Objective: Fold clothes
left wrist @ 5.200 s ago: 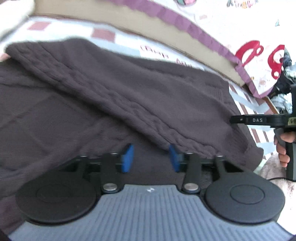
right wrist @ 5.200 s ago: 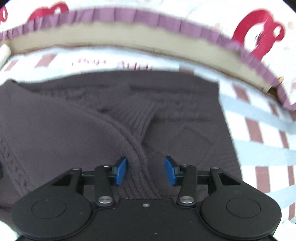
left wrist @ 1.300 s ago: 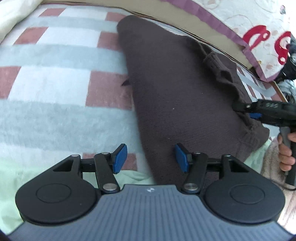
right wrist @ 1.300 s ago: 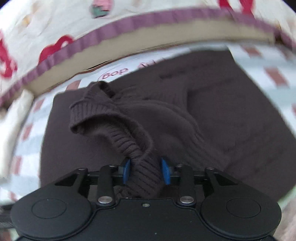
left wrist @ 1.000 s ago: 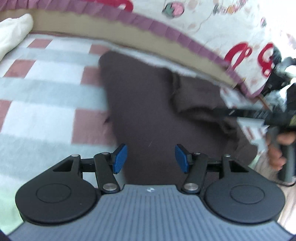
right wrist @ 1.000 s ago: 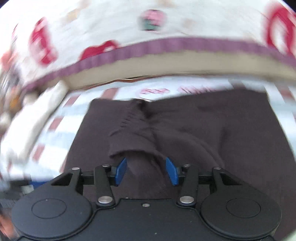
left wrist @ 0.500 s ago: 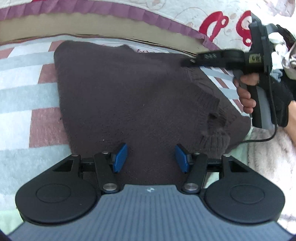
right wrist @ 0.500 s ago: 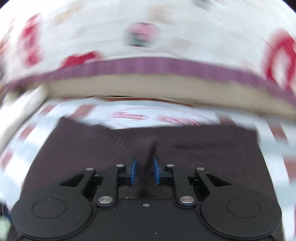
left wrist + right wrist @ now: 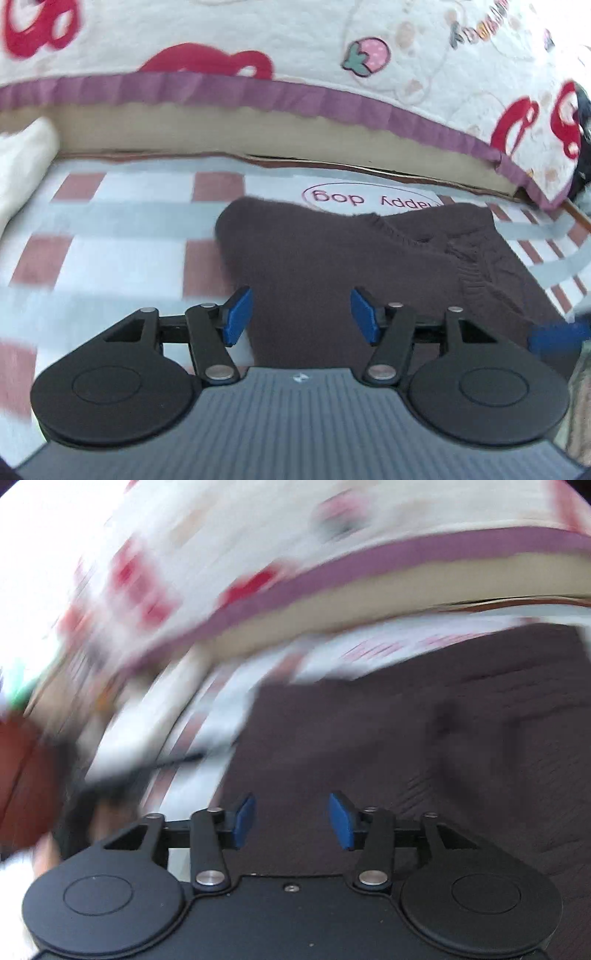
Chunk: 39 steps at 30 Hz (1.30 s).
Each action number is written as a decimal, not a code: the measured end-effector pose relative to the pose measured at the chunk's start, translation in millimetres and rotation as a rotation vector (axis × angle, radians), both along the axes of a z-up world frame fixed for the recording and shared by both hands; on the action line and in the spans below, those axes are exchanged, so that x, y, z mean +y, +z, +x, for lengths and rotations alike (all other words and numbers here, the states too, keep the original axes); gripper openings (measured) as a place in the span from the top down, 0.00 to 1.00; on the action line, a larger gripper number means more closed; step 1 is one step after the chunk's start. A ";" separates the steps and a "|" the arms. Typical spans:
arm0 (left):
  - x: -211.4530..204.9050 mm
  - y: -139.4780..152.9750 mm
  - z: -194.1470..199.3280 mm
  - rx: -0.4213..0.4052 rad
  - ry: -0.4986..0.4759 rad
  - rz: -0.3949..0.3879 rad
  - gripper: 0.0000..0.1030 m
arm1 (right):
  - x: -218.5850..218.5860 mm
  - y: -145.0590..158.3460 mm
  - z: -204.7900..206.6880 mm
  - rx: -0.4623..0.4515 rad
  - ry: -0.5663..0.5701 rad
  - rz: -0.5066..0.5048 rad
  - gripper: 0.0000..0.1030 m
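On the checked blanket (image 9: 122, 236), as seen from the left wrist camera, the dark brown knitted sweater (image 9: 332, 258) lies folded into a compact block, its ribbed edge toward the right. The left gripper (image 9: 301, 315) hangs above the sweater's near left edge with its blue pads spread apart; its jaws have just been opening a little, and nothing is pressed between them. Behind the sweater runs a quilt (image 9: 295, 48) printed with red shapes and a strawberry, bordered in purple. A blurred blue pad of the other tool shows at the right edge.

From the right wrist camera, heavily blurred, the right gripper (image 9: 291, 821) is over the sweater (image 9: 424, 738). Its jaws have just been opening and now stand apart, with only flat fabric below them.
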State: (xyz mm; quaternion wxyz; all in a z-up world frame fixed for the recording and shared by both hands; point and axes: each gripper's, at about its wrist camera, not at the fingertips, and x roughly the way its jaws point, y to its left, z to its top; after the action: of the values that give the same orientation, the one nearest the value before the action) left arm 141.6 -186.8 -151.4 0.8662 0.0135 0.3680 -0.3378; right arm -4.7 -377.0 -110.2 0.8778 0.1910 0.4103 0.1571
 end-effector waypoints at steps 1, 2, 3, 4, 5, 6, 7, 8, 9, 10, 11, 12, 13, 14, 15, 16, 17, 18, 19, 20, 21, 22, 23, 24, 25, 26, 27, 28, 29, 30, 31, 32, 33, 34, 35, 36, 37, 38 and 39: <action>-6.0 -0.6 3.2 -0.010 -0.036 0.000 0.42 | 19.6 -3.3 -1.4 -0.012 0.067 -0.069 0.50; -14.0 -1.9 -0.6 -0.049 -0.084 0.021 0.42 | 37.1 -7.7 -1.9 -0.020 0.120 -0.143 0.50; -22.5 -3.4 -4.7 -0.085 -0.135 0.044 0.37 | 51.7 -13.1 -1.2 -0.020 0.157 -0.208 0.50; -34.8 -7.3 -11.3 -0.106 -0.212 0.094 0.33 | 63.1 -19.0 0.4 -0.015 0.179 -0.248 0.50; -46.7 -11.5 -17.8 -0.130 -0.282 0.147 0.33 | 71.6 -24.8 2.8 -0.006 0.194 -0.261 0.50; -55.8 -18.6 -24.0 -0.173 -0.286 0.221 0.35 | 78.5 -31.4 5.8 0.004 0.201 -0.261 0.50; -64.4 -25.8 -30.2 -0.217 -0.285 0.295 0.51 | 83.0 -39.1 9.7 0.016 0.196 -0.243 0.49; -68.3 -33.2 -34.9 -0.262 -0.254 0.357 0.61 | 89.2 -45.9 12.2 0.022 0.198 -0.245 0.47; -66.2 -36.0 -34.6 -0.266 -0.223 0.368 0.69 | 98.1 -51.1 12.3 0.014 0.212 -0.278 0.46; -63.6 -38.4 -33.9 -0.266 -0.191 0.377 0.78 | 107.0 -56.3 12.5 0.007 0.226 -0.310 0.46; -57.2 -37.6 -29.8 -0.243 -0.153 0.378 0.81 | 114.0 -58.5 11.9 0.001 0.239 -0.324 0.46; -50.7 -36.8 -25.9 -0.221 -0.117 0.378 0.81 | 116.8 -55.8 10.7 0.001 0.254 -0.292 0.46; -43.4 -35.3 -22.8 -0.209 -0.098 0.373 0.81 | 117.3 -54.2 10.1 0.009 0.275 -0.233 0.46; -37.9 -34.3 -22.6 -0.208 -0.089 0.369 0.81 | 117.3 -54.0 9.4 0.020 0.297 -0.172 0.46; -32.7 -33.5 -22.7 -0.209 -0.082 0.365 0.81 | 116.7 -54.1 9.3 0.028 0.308 -0.131 0.46; -31.0 -33.5 -25.5 -0.224 -0.093 0.370 0.80 | 114.9 -54.6 10.1 0.032 0.302 -0.124 0.46; -29.3 -33.6 -28.4 -0.238 -0.104 0.375 0.79 | 113.1 -55.1 11.0 0.035 0.297 -0.117 0.46; -27.6 -33.7 -31.2 -0.253 -0.115 0.380 0.79 | 111.3 -55.6 11.9 0.038 0.292 -0.109 0.46; -25.9 -33.1 -33.7 -0.264 -0.124 0.381 0.78 | 109.5 -56.1 12.7 0.042 0.286 -0.102 0.46; -24.4 -26.5 -33.8 -0.245 -0.113 0.343 0.76 | 103.3 -53.8 13.1 0.046 0.267 -0.080 0.47; -22.9 -19.9 -33.9 -0.225 -0.101 0.306 0.70 | 89.8 -47.1 12.5 0.051 0.227 -0.034 0.47; -21.4 -13.2 -34.1 -0.207 -0.091 0.267 0.62 | 72.9 -39.3 10.9 0.051 0.176 0.006 0.47; -21.1 -6.0 -36.1 -0.198 -0.102 0.217 0.58 | 50.6 -29.9 7.6 0.041 0.107 0.036 0.46; -23.8 -0.5 -39.5 -0.192 -0.128 0.184 0.54 | 28.4 -20.5 4.3 0.031 0.038 0.066 0.45; -26.8 4.6 -43.1 -0.185 -0.156 0.154 0.53 | 3.2 -11.4 0.3 0.026 -0.040 0.091 0.44; -32.3 6.2 -47.8 -0.176 -0.186 0.148 0.53 | -26.4 -4.3 -4.7 0.037 -0.128 0.109 0.41; -37.9 7.7 -52.4 -0.166 -0.217 0.143 0.53 | -55.7 0.3 -9.7 0.065 -0.210 0.123 0.39; -44.4 7.5 -56.0 -0.152 -0.243 0.142 0.53 | -86.5 3.8 -14.8 0.104 -0.295 0.136 0.37; -50.4 6.1 -59.8 -0.128 -0.271 0.140 0.53 | -118.7 5.2 -20.7 0.155 -0.379 0.145 0.37; -55.4 3.8 -63.7 -0.099 -0.294 0.136 0.53 | -147.8 5.1 -29.7 0.195 -0.456 0.154 0.37; -59.6 0.6 -68.3 -0.068 -0.314 0.135 0.53 | -174.1 3.4 -42.4 0.237 -0.532 0.162 0.37; -64.6 -3.8 -71.7 -0.042 -0.337 0.143 0.53 | -197.7 0.8 -55.4 0.280 -0.602 0.167 0.37; -69.6 -8.1 -75.2 -0.018 -0.358 0.154 0.53 | -215.8 -3.9 -68.8 0.321 -0.653 0.171 0.37; -74.9 -11.9 -80.1 -0.025 -0.366 0.193 0.53 | -231.7 -9.2 -82.4 0.351 -0.695 0.186 0.37; -79.4 -15.4 -85.7 -0.048 -0.371 0.235 0.53 | -247.6 -14.4 -96.1 0.380 -0.736 0.200 0.37; -83.6 -18.5 -91.1 -0.071 -0.376 0.272 0.53 | -262.3 -20.7 -110.2 0.406 -0.772 0.226 0.37; -84.3 -19.0 -95.4 -0.085 -0.386 0.275 0.53 | -275.1 -28.6 -125.3 0.424 -0.798 0.268 0.37; -82.9 -18.2 -98.1 -0.087 -0.394 0.268 0.53 | -285.3 -36.0 -136.1 0.442 -0.820 0.301 0.37; -81.3 -17.6 -98.5 -0.079 -0.400 0.258 0.53 | -291.1 -42.8 -140.2 0.457 -0.833 0.319 0.37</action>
State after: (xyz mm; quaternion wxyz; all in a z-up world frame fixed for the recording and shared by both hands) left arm 43.0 -268.1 -169.0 0.7869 0.2098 0.3641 -0.4519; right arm -144.9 -668.1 -153.0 0.7135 0.4999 0.4519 -0.1920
